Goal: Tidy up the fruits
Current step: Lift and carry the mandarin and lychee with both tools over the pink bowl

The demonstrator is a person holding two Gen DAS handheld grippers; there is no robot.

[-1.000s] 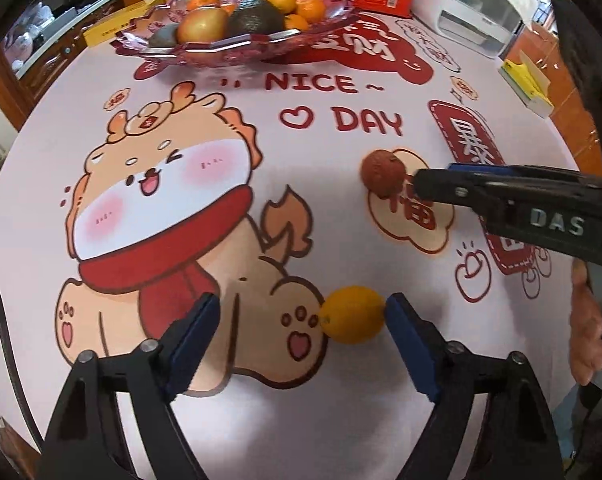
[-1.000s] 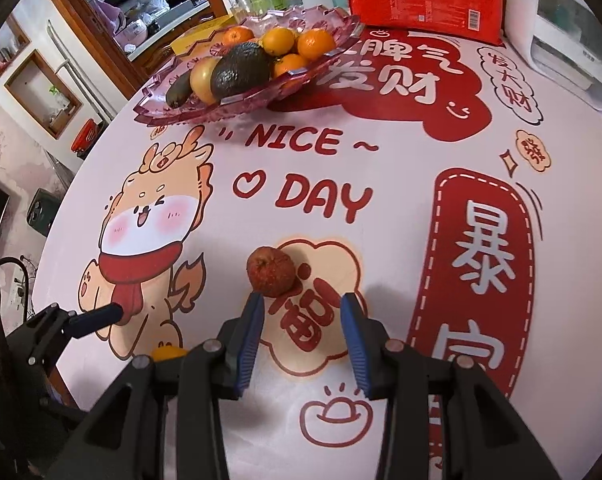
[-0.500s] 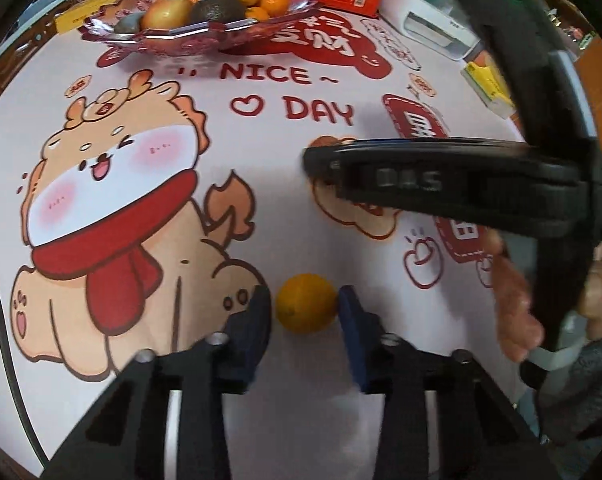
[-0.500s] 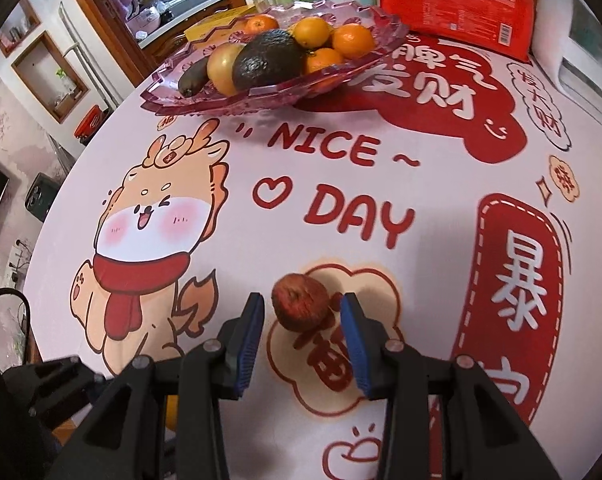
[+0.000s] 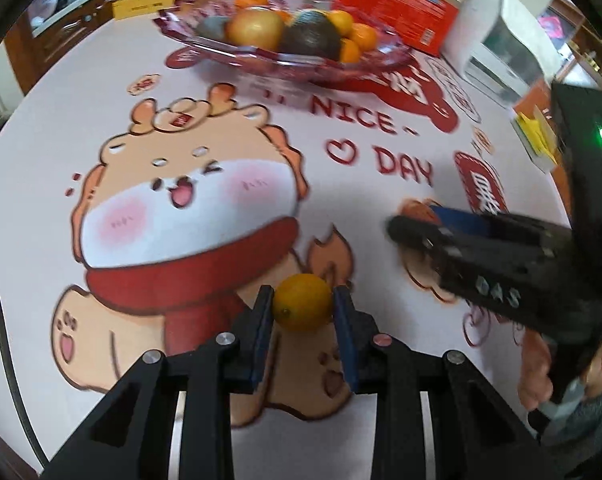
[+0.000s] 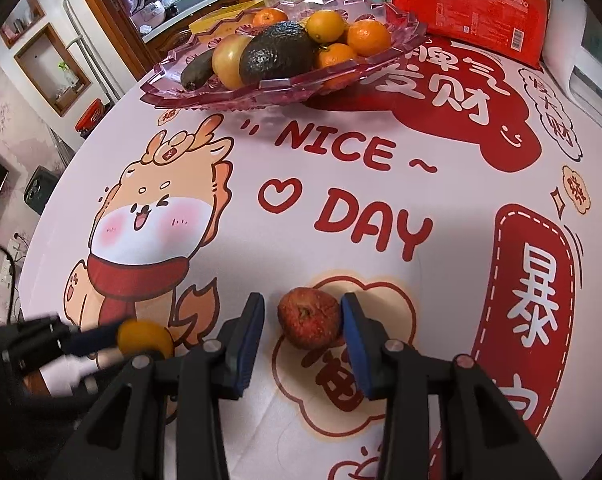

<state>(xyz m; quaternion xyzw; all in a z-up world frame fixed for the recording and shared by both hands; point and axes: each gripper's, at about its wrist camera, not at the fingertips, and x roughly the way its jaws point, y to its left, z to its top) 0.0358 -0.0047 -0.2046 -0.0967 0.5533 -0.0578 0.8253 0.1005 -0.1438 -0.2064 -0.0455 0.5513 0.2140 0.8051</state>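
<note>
My left gripper (image 5: 303, 308) is shut on a small yellow-orange citrus fruit (image 5: 302, 307), held between its blue pads; the fruit also shows in the right wrist view (image 6: 145, 338). My right gripper (image 6: 303, 328) is open around a wrinkled red fruit (image 6: 309, 323) that lies on the tablecloth; its right pad touches the fruit and the left pad stands apart. A pink glass fruit tray (image 6: 401, 36) at the back holds oranges, an avocado (image 6: 277, 54) and other fruit; it also shows in the left wrist view (image 5: 389, 56).
A red packet (image 6: 473, 4) stands behind the tray. A white appliance (image 5: 501, 44) is at the back right, with a yellow-and-white box (image 5: 537, 136) near the right table edge. A yellow box (image 5: 153, 0) lies at the back left.
My left gripper has closed on the citrus fruit and moved with it toward the tray. My right gripper has moved forward so the red fruit sits between its pads.
</note>
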